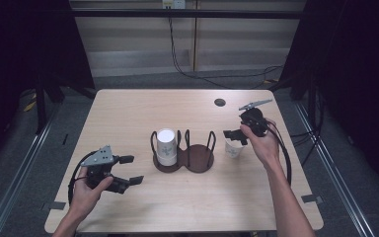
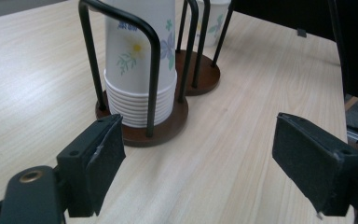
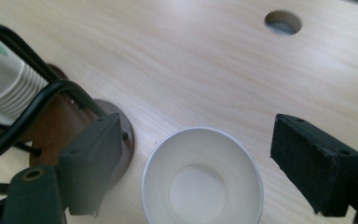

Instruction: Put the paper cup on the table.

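A white paper cup (image 1: 233,149) stands upright on the table, right of a brown two-ring cup holder (image 1: 200,159) with black wire loops. My right gripper (image 1: 233,138) hovers just above it, open; the cup (image 3: 203,177) lies below and between the two pads without touching them. In the holder's left ring sits a stack of upside-down flowered cups (image 1: 166,146). My left gripper (image 1: 130,171) is open and empty at the table's near left. It points at the stack (image 2: 140,56) and the holder (image 2: 170,122).
A round cable hole (image 1: 220,102) sits in the wooden table (image 1: 128,113) at the back right, also visible as a hole (image 3: 283,22) from the right gripper. The holder's right ring (image 2: 205,77) has no cups in it. Dark floor and cables surround the table.
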{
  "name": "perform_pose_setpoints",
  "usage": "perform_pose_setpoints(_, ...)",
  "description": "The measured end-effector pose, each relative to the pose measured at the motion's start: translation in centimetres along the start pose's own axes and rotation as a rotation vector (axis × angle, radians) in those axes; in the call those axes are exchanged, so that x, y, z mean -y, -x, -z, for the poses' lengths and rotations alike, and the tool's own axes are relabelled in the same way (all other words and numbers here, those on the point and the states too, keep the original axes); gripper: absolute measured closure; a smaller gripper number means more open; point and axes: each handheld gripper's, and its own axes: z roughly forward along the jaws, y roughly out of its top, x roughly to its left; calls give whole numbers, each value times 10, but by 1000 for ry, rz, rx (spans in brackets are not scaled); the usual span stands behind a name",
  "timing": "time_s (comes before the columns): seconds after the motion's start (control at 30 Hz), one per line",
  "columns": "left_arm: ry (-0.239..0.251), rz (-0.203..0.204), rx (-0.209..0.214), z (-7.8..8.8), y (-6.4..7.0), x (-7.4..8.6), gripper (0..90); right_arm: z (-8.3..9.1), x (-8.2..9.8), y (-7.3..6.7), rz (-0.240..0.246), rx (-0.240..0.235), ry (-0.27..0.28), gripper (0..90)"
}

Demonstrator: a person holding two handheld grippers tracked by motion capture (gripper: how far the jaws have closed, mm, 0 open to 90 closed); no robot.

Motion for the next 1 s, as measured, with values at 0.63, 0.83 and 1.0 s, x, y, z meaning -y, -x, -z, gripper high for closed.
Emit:
perform_pose_setpoints(0.63,-3,7,-66,-1,9,5,182,29,47,-16,-58,-47,160,159)
perform_pose_setpoints(0.83,-1,22,-46,-2,8,4,194,35,60,-32,-19,-18,159,153)
perform_pose_setpoints(1.0,3,34,-56,-2,10,3,179,39,66,-49,-9,-26,177,140)
